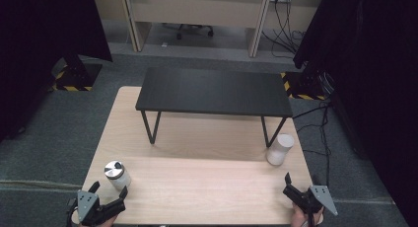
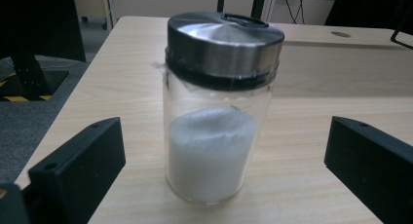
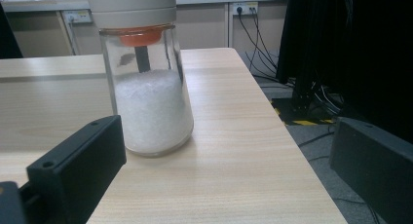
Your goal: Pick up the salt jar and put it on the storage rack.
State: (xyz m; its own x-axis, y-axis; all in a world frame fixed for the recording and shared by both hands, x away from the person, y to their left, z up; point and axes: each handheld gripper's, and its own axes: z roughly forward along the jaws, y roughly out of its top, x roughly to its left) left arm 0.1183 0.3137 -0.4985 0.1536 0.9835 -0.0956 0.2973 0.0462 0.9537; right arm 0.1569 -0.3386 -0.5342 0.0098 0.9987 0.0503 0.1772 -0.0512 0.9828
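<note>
A glass jar with a steel lid [image 1: 117,174] [image 2: 217,107], partly full of white powder, stands near the table's front left. My left gripper [image 1: 109,193] [image 2: 224,173] is open, its jaws on either side of the jar and apart from it. A glass grinder with a white top [image 1: 279,149] [image 3: 146,73], holding white crystals, stands at the right by the black shelf's leg. My right gripper [image 1: 288,183] [image 3: 226,170] is open just short of it, with the grinder off to the left of the gap.
A black low shelf [image 1: 214,91] on thin legs stands on the back half of the wooden table [image 1: 197,187]. The table's right edge is close to the grinder. Cables [image 1: 320,133] lie on the floor at the right. Dark curtains flank both sides.
</note>
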